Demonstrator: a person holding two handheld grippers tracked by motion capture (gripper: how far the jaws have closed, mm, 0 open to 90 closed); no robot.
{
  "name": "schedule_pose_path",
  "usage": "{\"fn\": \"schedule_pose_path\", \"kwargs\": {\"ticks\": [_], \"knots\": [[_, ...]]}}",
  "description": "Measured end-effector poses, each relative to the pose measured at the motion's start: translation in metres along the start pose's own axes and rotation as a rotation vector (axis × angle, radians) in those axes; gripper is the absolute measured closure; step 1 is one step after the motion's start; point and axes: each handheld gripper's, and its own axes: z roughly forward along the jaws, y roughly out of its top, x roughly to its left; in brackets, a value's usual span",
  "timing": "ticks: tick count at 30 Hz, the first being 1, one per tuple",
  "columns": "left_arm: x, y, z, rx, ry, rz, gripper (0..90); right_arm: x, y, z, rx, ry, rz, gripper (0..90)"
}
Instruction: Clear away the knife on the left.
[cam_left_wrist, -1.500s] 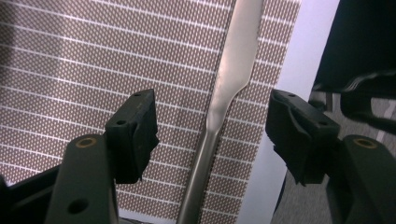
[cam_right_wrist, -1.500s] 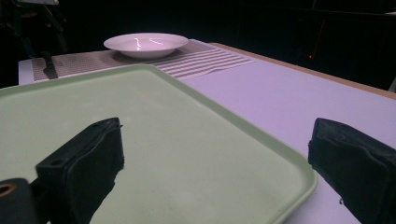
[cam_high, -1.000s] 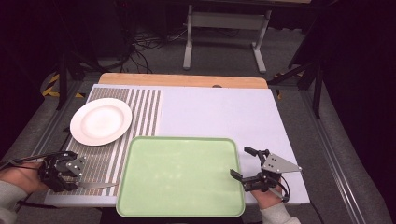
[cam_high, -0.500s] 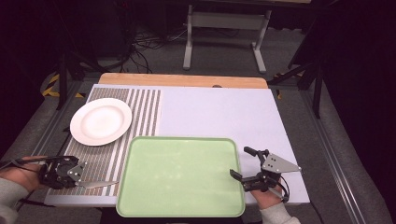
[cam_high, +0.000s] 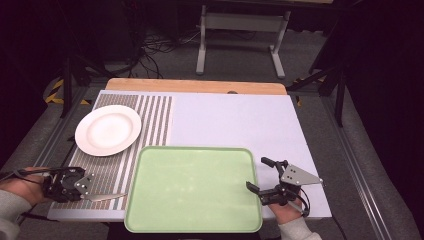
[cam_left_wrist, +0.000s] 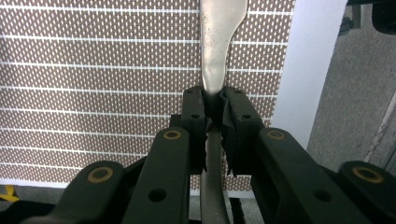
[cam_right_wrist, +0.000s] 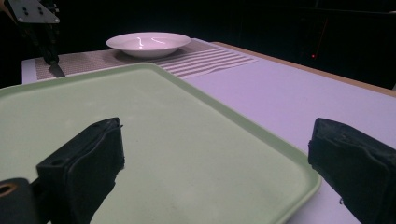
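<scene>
Down at the near left corner of the tabletop (cam_high: 235, 120), a metal knife (cam_high: 102, 196) lies over the striped brown mat (cam_high: 155, 120), its handle clenched between the jaws of the left hand-held gripper (cam_high: 84, 191); the left gripper view shows the handle (cam_left_wrist: 215, 70) pinched tight between the pads. Its blade tip points toward the green tray (cam_high: 192, 187), just short of the rim. That tray holds nothing. A white plate (cam_high: 108, 129) sits farther back on the mat, also bare, well apart from the knife. At the tray's right edge the right hand-held gripper (cam_high: 261, 175) hangs with jaws spread wide, grasping nothing
</scene>
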Motion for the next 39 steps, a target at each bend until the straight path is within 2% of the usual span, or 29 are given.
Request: {"fn": "schedule_pose_path", "kwargs": {"ticks": [2, 4, 6, 15, 16, 19, 22, 23, 27, 29, 32, 36, 39], "knots": [[0.001, 0.001, -0.002, 0.019, 0.004, -0.018, 80.3, 0.0, 0.0, 0.0, -0.002, 0.001, 0.001, 4.0], [0.0, 0.0, -0.003, 0.015, 0.016, -0.038, 80.3, 0.0, 0.0, 0.0, -0.006, 0.002, 0.002, 3.9], [0.0, 0.001, -0.007, 0.032, 0.019, -0.045, 80.3, 0.0, 0.0, 0.0, -0.005, 0.0, 0.004, 4.0], [0.001, 0.002, -0.034, -0.046, 0.036, -0.139, 80.2, -0.001, 0.0, -0.001, -0.007, -0.001, 0.004, 4.0], [0.001, 0.003, -0.037, -0.045, 0.046, -0.157, 80.2, -0.001, 0.0, -0.001, -0.007, -0.002, 0.004, 3.9], [0.001, 0.01, -0.045, -0.032, 0.039, -0.224, 80.1, -0.001, 0.0, -0.001, -0.007, -0.002, 0.004, 4.0], [0.0, 0.014, -0.053, -0.069, 0.047, -0.257, 80.1, -0.001, 0.0, 0.0, -0.004, -0.001, 0.006, 4.0], [0.001, 0.015, -0.057, -0.086, 0.048, -0.284, 80.0, -0.001, 0.0, 0.0, -0.002, 0.0, 0.004, 4.0], [0.002, 0.019, -0.067, -0.139, 0.065, -0.335, 80.0, -0.001, 0.0, 0.0, -0.003, 0.001, 0.003, 4.0], [0.001, 0.022, -0.07, -0.154, 0.071, -0.35, 80.0, -0.001, 0.0, -0.001, -0.004, -0.002, 0.005, 4.0], [0.002, 0.026, -0.077, -0.184, 0.08, -0.398, 80.1, -0.001, 0.0, -0.001, -0.003, -0.001, 0.004, 3.9], [0.003, 0.029, -0.086, -0.274, 0.068, -0.439, 80.1, -0.001, 0.0, -0.001, -0.007, -0.002, 0.005, 3.9], [0.004, 0.031, -0.087, -0.313, 0.065, -0.441, 80.1, -0.001, 0.0, -0.001, -0.004, -0.004, 0.004, 4.0]]}}
